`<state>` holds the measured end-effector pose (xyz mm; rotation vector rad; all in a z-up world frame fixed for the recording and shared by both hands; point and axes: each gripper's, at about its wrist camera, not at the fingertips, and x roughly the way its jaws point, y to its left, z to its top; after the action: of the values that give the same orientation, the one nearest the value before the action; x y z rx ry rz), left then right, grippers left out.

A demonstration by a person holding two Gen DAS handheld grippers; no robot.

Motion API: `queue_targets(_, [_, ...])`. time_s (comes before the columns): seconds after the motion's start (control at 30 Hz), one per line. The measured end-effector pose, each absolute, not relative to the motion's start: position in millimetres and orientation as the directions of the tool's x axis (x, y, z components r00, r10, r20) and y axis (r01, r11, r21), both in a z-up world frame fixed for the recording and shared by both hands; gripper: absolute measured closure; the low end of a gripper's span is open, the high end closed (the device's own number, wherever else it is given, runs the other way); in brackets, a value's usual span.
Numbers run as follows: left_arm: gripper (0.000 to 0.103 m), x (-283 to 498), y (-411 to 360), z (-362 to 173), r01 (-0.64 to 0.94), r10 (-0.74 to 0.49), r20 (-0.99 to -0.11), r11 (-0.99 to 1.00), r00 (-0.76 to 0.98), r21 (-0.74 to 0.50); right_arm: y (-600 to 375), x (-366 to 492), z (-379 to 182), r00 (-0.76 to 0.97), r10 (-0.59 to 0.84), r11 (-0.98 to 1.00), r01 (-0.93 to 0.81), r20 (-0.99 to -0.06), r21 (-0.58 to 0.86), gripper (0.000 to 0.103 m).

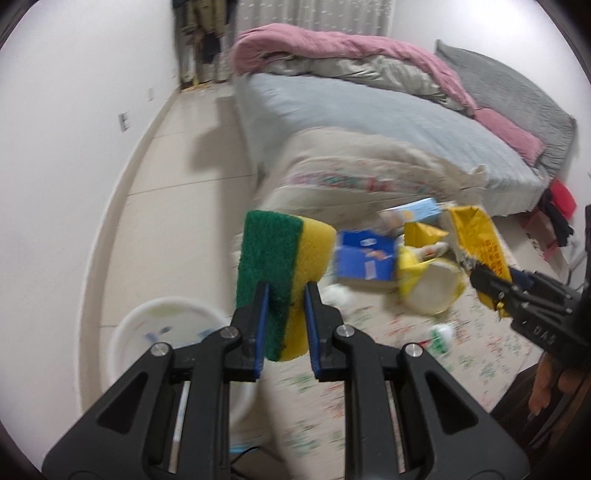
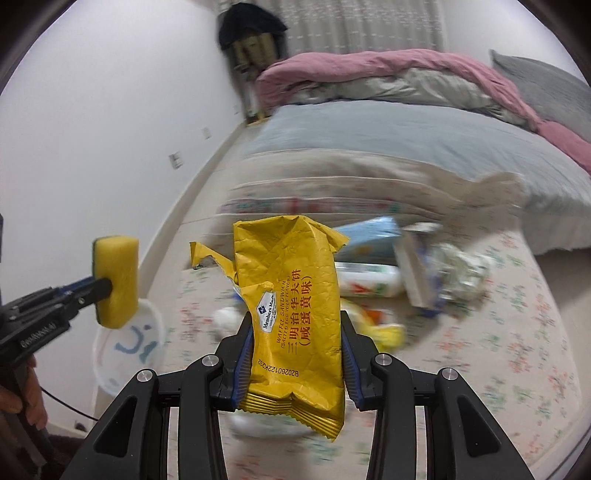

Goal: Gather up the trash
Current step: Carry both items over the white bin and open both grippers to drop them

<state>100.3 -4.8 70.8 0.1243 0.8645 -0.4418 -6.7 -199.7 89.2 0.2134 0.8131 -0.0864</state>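
I am facing a bedroom with plain white walls [image 1: 66, 122], where small wall sockets [image 1: 123, 122] sit low above a pale, glossy tiled floor [image 1: 184, 155] that runs off to my left. Ahead stands a low bed with a quilted grey-blue cover [image 1: 369, 107], a crumpled pink duvet [image 1: 332, 42] heaped at its far end and a grey padded headboard [image 1: 517, 85] on the right. Behind it hang pale patterned curtains [image 2: 354, 26], beside dark clothes hanging in the far corner [image 2: 251, 33], and a cream cloth with a small floral print [image 2: 517, 325] is spread under me.
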Motion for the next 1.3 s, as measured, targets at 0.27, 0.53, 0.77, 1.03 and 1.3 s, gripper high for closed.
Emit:
queue_targets(0.27, [0.082,118.3,74.5,40.0,0.309,-0.219,-0.813,0.950,0.539,-0.051,-108.4,38.4,70.4,0.639,0.145,0.986,-0.034,-0.755,0.161,0.061])
queue_targets(0.53, [0.082,137.3,103.4,2.1,0.266,-0.218,-0.863,0.959,0.456,-0.102,-47.2,74.8,37.2,0.567,0.197,0.980,-0.121,-0.800,0.155,0.061])
queue_targets(0.77, [0.081,148.5,118.4,-11.2,0.240,-0.224,-0.882,0.962,0.414,-0.132,-23.8,95.7,13.6,0.525,0.205,0.978,-0.148,-0.826,0.149,0.061])
queue_targets(1.03, [0.033,151.9,146.7,-17.4,0.160,-0.199,-0.909,0.976,0.366,-0.149,-11.7,109.1,-5.0,0.496,0.209,0.976,-0.158,-0.843,0.149,0.060])
queue_targets(1.3, [0.020,138.9,179.9,-9.6,0.025,-0.056,-0.921,0.998,0.386,-0.050,-5.8,129.3,-16.9,0.470,0.227,0.970,-0.184,-0.853,0.157,0.058])
